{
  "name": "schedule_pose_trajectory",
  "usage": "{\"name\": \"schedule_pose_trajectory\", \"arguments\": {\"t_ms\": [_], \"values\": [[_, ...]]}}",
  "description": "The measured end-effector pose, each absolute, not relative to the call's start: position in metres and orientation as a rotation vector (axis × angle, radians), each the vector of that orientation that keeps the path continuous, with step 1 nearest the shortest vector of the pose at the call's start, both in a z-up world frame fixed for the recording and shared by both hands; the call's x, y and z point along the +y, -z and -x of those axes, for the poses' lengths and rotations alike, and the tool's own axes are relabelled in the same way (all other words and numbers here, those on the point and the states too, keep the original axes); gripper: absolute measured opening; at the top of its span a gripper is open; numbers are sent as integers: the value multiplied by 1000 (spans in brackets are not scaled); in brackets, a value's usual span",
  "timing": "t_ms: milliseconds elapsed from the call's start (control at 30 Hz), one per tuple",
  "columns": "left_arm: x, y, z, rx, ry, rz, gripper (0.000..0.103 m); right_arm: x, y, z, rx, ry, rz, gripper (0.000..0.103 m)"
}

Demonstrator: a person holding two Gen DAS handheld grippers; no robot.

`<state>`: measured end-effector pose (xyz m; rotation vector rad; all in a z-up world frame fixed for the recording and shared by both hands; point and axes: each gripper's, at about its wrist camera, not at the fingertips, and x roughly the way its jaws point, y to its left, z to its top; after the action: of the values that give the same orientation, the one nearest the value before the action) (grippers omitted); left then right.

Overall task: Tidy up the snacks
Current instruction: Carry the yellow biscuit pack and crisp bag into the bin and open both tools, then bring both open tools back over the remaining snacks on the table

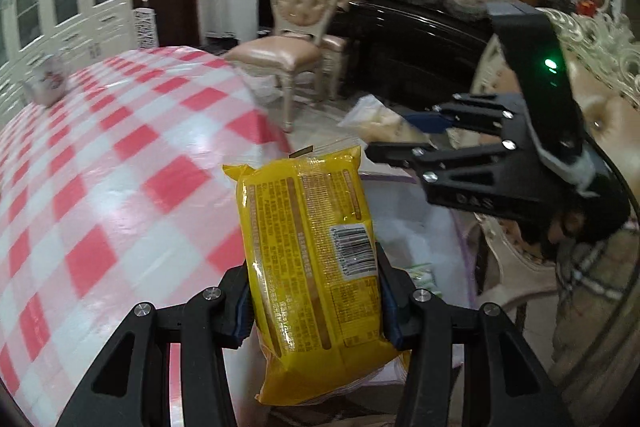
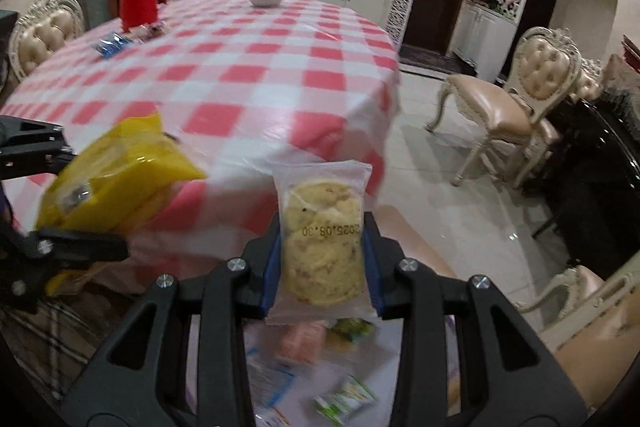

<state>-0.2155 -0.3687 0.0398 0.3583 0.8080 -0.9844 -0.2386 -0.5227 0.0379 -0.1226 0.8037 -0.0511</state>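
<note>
Beside the red-checked table (image 2: 256, 75): both grippers carrying snacks.
Left gripper (image 1: 312, 303) clamps glossy yellow plastic snack pack (image 1: 308, 239) mid-body; right gripper (image 2: 322, 267) pinches clear-wrapped pale cookie (image 2: 322, 243). Both light, slippery; cookie probably brittle, so grip gently by the edges.

Left wrist view — looks down along the left tongs (image 1: 312, 307), close over the checked worktop (image 1: 120, 155) edge, facing chairs. Right wrist view — looks along the right tongs (image 2: 322, 267) across the same worktop (image 2: 256, 75). Each shows the other tongs.
</note>
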Motion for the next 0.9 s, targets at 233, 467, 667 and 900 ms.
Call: {"name": "schedule_pose_trajectory", "arguments": {"t_ms": [233, 467, 667, 900], "values": [[-400, -21, 226, 886, 1115, -357, 51, -534, -17, 249, 920, 62, 260, 40], [-397, -21, 224, 874, 1184, -294, 69, -550, -3, 255, 1002, 166, 340, 59], [-348, -46, 195, 767, 1050, -213, 77, -546, -32, 249, 863, 173, 252, 63], [-257, -66, 138, 712, 774, -110, 79, -514, -61, 210, 662, 55, -74, 70]]}}
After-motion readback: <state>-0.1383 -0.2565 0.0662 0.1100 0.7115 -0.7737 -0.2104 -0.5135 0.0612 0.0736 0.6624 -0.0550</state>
